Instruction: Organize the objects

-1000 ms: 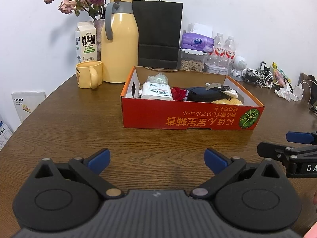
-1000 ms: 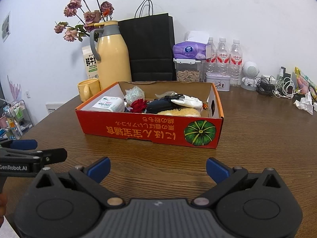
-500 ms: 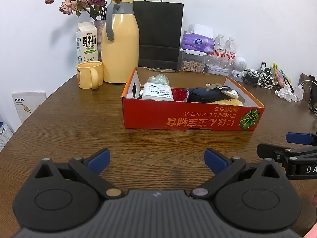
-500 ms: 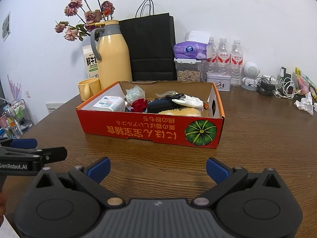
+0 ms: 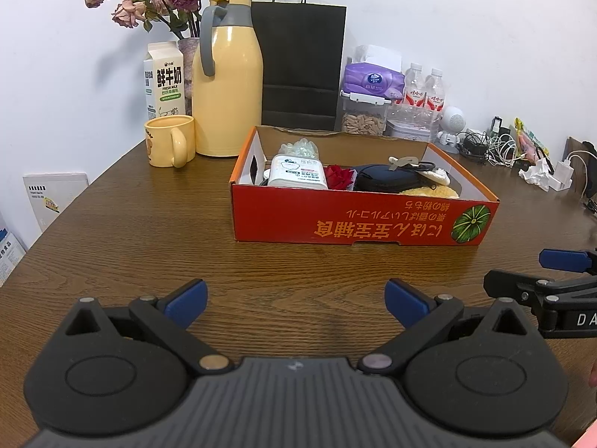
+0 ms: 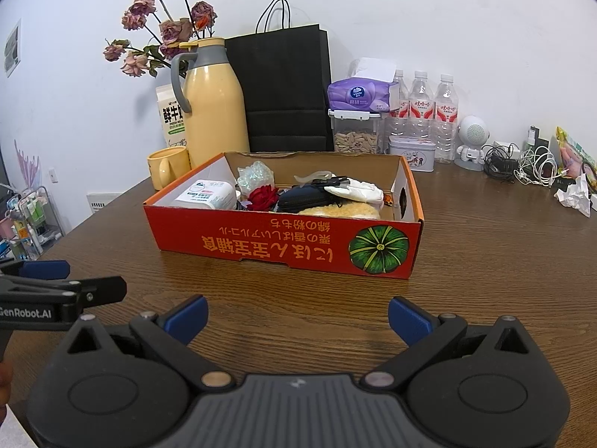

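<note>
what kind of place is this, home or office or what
Probably a home or small office room, used as a catch-all table: a wooden table against a white wall holds a thermos, a milk carton, a vase of dried roses and tangled charger cables.

Thermos (image 5: 227,89), mug (image 5: 171,146), black bag (image 5: 303,67).

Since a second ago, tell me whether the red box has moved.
No. The red box sits in the same spot relative to the yellow jug behind it; only the camera shifted slightly.

Office break table (image 5: 149,231): thermos (image 5: 227,89), mug (image 5: 169,141), chargers (image 5: 500,147).
</note>
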`<state>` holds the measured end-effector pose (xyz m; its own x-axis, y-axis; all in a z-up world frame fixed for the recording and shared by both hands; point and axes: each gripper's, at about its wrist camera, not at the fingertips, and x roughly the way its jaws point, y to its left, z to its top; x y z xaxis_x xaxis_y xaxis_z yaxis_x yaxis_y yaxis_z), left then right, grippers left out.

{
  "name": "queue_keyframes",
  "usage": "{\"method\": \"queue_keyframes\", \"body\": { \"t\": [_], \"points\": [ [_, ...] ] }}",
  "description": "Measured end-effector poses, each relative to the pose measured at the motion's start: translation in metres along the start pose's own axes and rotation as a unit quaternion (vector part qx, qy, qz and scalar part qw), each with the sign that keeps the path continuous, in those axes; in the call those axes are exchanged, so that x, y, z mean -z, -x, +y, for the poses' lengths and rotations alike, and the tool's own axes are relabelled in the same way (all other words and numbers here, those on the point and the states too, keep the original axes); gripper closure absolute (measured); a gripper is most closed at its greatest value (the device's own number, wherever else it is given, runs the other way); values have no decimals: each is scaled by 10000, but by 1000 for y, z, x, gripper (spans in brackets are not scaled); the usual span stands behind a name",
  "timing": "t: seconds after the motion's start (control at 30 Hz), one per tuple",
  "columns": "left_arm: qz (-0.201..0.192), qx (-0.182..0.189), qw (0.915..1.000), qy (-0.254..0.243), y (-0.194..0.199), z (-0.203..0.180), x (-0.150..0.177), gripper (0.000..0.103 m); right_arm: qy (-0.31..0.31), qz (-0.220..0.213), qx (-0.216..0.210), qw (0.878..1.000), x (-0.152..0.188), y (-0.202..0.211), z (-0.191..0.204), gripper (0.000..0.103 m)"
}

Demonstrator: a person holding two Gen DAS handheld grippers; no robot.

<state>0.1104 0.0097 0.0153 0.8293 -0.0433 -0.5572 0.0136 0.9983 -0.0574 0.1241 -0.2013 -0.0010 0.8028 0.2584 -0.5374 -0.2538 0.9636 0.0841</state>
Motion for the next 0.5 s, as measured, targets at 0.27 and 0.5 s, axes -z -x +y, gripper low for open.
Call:
{"method": "queue_keyframes", "body": {
  "t": [0.27,0.5],
  "points": [
    [-12,-26,10000,18,1,1,0,0,1,2,1,10000,0,0,0,0],
    [18,-62,10000,61,1,2,1,0,3,0,0,10000,0,0,1,0]
  ]
}}
